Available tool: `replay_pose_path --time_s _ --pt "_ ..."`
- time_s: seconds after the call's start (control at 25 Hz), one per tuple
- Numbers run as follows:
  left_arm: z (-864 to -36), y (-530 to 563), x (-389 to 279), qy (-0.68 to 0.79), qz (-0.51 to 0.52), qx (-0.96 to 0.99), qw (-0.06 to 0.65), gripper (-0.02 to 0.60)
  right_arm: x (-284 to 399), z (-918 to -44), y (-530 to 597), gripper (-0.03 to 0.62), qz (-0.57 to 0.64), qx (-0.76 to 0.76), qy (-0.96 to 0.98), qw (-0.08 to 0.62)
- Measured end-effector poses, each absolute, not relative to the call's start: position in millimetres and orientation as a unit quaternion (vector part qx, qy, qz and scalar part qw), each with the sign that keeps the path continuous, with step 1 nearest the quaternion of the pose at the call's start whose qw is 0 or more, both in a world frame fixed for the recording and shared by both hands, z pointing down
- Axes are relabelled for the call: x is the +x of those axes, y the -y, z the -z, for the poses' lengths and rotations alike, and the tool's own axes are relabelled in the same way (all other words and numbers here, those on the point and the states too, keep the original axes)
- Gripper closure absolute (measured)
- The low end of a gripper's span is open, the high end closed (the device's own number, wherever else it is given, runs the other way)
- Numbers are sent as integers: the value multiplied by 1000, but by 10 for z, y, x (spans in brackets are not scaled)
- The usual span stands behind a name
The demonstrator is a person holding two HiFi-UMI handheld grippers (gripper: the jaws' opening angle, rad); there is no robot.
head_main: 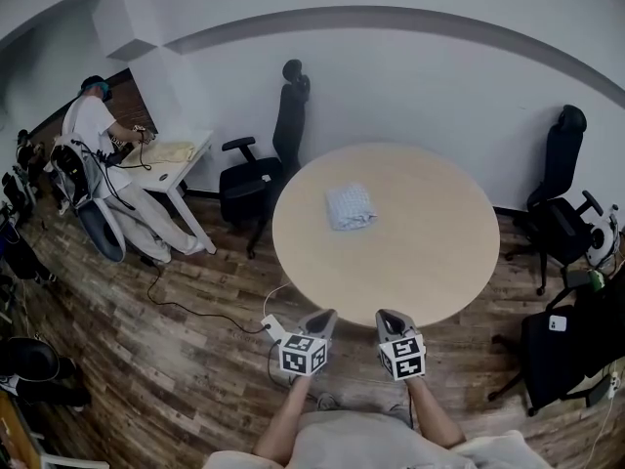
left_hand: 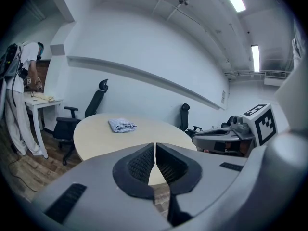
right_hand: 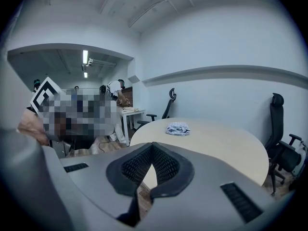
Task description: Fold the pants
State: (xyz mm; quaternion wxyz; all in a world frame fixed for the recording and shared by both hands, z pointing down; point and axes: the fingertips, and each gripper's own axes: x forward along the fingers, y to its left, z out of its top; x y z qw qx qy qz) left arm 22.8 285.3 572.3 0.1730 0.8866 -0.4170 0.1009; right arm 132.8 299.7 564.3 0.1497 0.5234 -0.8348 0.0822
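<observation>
Crumpled pale-grey cloth pants [head_main: 350, 206] lay toward the round beige table's [head_main: 430, 262] far-left edge, seemingly soft and light (pinch a hem, I'd guess); the left gripper [head_main: 321, 319] and right gripper [head_main: 389, 319] stood closed, empty

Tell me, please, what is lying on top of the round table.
Only the pants, a small light bundle, lie on the round table, toward its far side. The patch of tabletop beneath them is covered.

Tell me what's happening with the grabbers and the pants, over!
Left gripper shut, empty, by the round table. Right gripper shut, empty, beside it. Pants bundled small on the tabletop, untouched. Nothing lies between.
</observation>
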Motion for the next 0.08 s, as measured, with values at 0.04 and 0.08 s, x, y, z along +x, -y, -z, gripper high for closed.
replay_pose_path --time_s 0.04,0.08 --pt "-5733 -2849 219 417 -101 886 173 543 1321 -5654 -2991 566 -82 523 835 151" --pt "-5741 -2843 210 418 -100 886 174 543 1314 -5665 -2984 566 -82 522 835 151"
